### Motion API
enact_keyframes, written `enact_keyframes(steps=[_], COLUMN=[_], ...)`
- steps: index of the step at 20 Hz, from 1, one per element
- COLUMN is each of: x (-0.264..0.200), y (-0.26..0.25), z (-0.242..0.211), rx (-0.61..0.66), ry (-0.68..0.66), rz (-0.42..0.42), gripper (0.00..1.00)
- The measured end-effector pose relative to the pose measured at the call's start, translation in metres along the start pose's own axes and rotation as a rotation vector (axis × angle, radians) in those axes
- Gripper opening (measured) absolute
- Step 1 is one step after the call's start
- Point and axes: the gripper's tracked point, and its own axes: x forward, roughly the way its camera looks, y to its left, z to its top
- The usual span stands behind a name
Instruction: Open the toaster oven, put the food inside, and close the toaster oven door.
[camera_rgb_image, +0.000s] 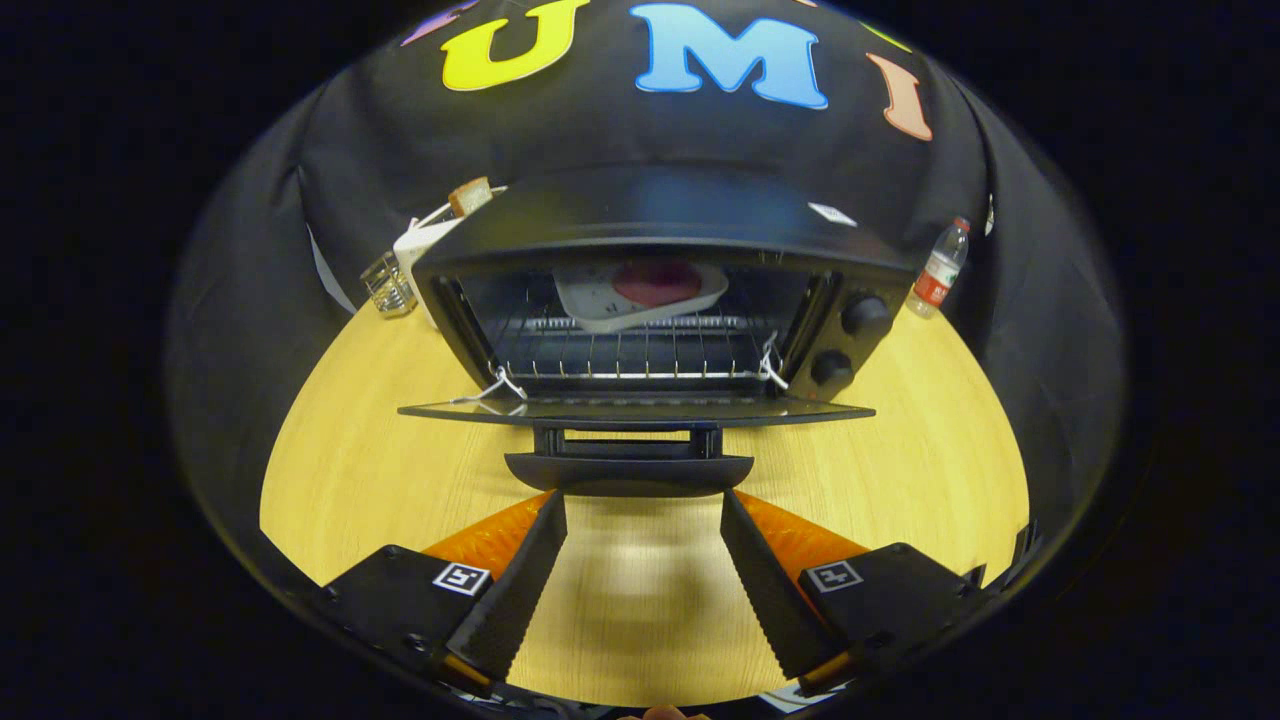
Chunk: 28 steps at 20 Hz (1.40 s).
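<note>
A black toaster oven stands on the wooden table with its glass door folded down flat toward me. Inside, on the wire rack, rests a white plate carrying a reddish piece of food. The door's black handle sits just ahead of my fingertips. My gripper is open, its two fingers spread wide with the tips close under the handle's two ends, holding nothing.
Two knobs are on the oven's right front. A clear water bottle stands right of the oven. Left of the oven are a white appliance with a slice of bread and a small glass.
</note>
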Motion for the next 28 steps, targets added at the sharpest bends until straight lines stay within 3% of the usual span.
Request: enact_keyframes(steps=[6,10,14,19,25,28], x=[-0.049,-0.110,-0.173,-0.233,-0.274,-0.282], y=[-0.008,-0.030,-0.058,-0.115,-0.169,-0.178], z=[0.085,0.132,0.164,0.168,0.166,0.161], rx=[-0.061,-0.065,-0.050,-0.017,0.058,0.052], ry=[-0.270,-0.468,-0.575,-0.665,-0.682,-0.674], rz=[-0.017,-0.040,-0.081,-0.161,-0.222,-0.207], gripper=[0.99,0.97,0.97,0.97,0.97,0.97])
